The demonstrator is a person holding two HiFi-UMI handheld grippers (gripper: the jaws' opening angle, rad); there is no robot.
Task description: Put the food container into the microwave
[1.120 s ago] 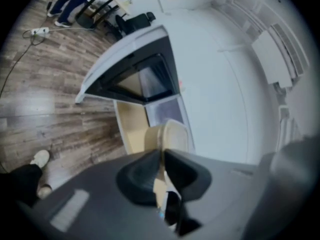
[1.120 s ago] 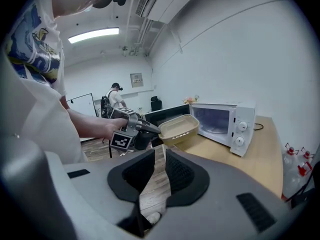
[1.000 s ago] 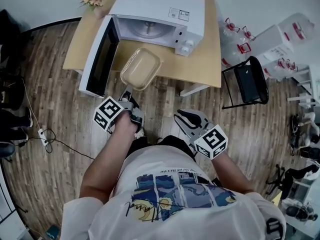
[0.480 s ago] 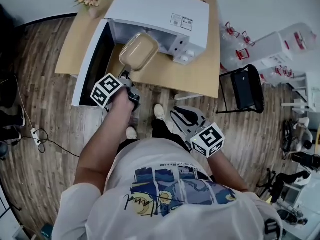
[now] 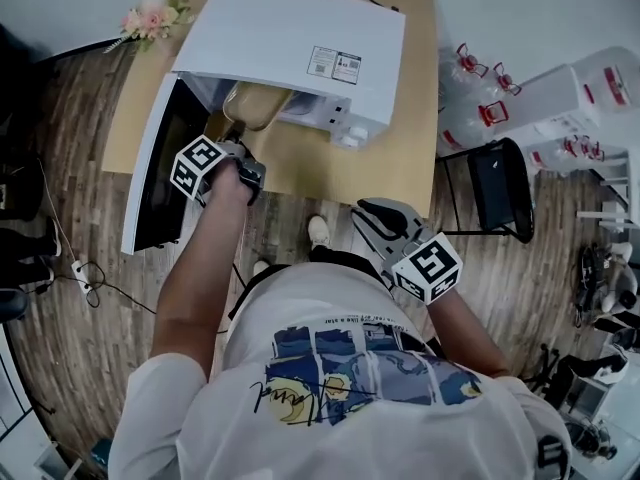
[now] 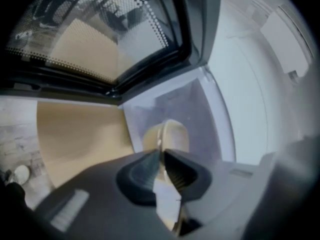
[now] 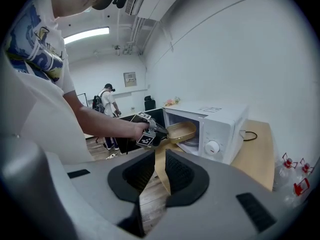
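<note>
The white microwave [image 5: 290, 43] stands on the wooden table [image 5: 390, 168] with its door [image 5: 160, 173] swung open to the left. A tan food container [image 5: 255, 103] hangs half inside the cavity mouth, level, above the floor of the oven. My left gripper [image 5: 237, 146] is shut on its near rim. In the left gripper view the jaws pinch that rim [image 6: 161, 156] and the container [image 6: 172, 134] points into the grey cavity. The right gripper view shows the container [image 7: 181, 131] entering the microwave [image 7: 220, 124]. My right gripper [image 5: 385, 223] hangs back over the floor, jaws a narrow gap apart and empty [image 7: 160, 156].
Pink flowers [image 5: 150, 18] stand at the table's far left corner. A black chair [image 5: 495, 178] and water bottles [image 5: 480, 78] sit to the right of the table. Another person [image 7: 107, 104] stands far back in the room. Cables [image 5: 85, 273] lie on the floor at left.
My left gripper has carried the container from in front of the microwave up into its opening. The right gripper has followed a little toward the table, still empty.
</note>
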